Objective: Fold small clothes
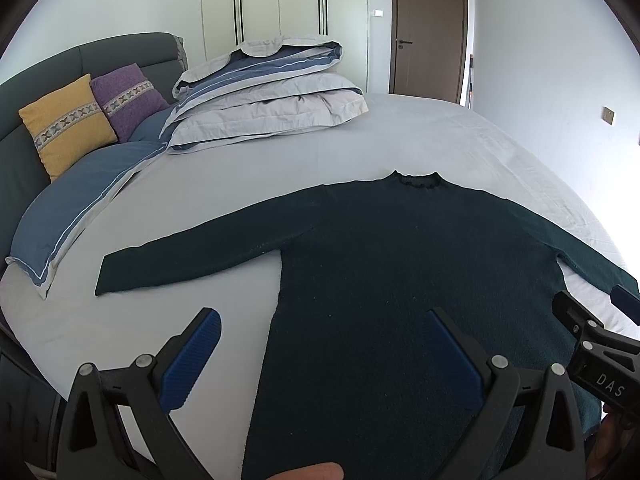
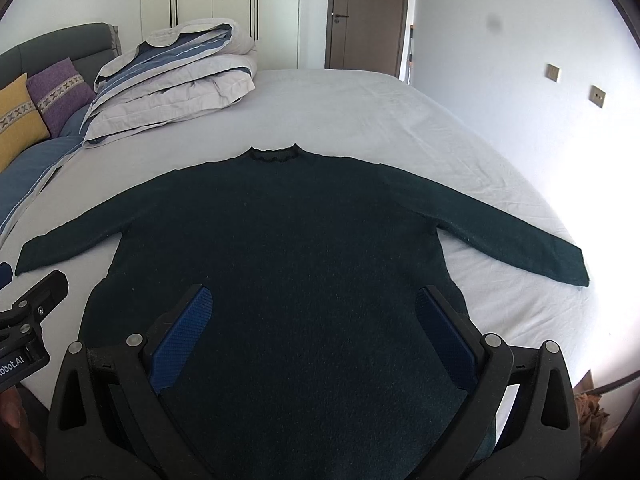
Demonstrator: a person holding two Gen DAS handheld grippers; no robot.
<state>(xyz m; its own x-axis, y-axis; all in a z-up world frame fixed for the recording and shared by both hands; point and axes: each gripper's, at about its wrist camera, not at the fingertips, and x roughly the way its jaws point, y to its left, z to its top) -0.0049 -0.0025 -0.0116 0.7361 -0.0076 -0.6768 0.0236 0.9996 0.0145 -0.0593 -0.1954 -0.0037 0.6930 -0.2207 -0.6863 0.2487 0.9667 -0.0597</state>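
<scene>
— How were the tools placed?

— The left tool [image 1: 324, 344] hung low over the sweater's [image 1: 400, 264] left side edge, fingers wide apart, holding nothing. The right tool [image 2: 314, 322] hovered over the lower body of the sweater [image 2: 280, 240], fingers likewise spread and empty.

— And the garment?

— Flat on the bed [image 2: 360, 108], collar away, both sleeves stretched outward.

— Room around it?

— Bare sheet lay beyond the collar and past each cuff. The folded duvet [image 1: 264, 96] and pillows [image 1: 68, 124] sat well apart at the far left.
</scene>
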